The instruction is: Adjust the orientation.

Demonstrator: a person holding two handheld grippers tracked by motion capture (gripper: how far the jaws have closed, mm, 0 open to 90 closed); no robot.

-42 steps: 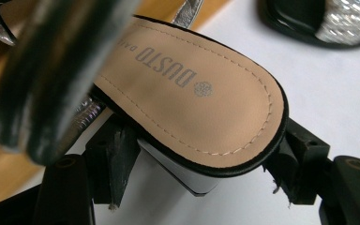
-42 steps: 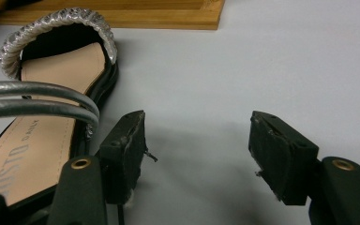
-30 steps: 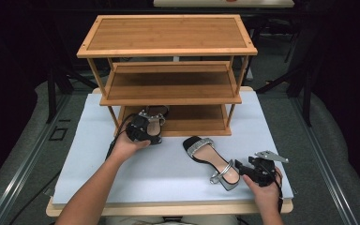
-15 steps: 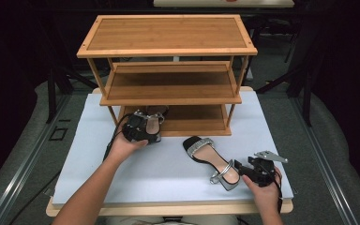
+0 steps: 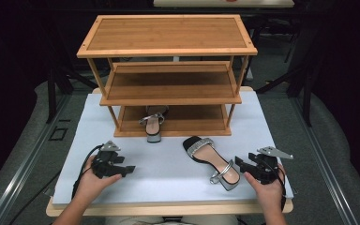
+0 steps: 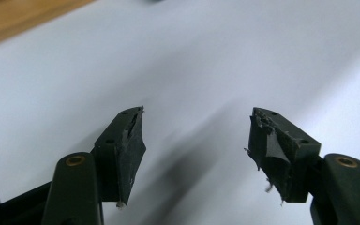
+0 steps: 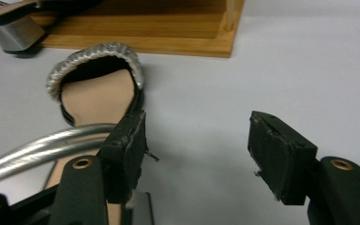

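We see the left gripper (image 5: 127,168) low over the desk (image 5: 168,159) with wide, empty jaws that just closed a little, the right gripper (image 5: 238,162) wide just beside the sandal (image 5: 212,161), and the other sandal (image 5: 153,123) on the rack's (image 5: 168,84) bottom shelf.

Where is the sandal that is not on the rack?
In the high view the sandal lies on the white mat, right of centre, in front of the rack, its heel end just left of the right gripper.
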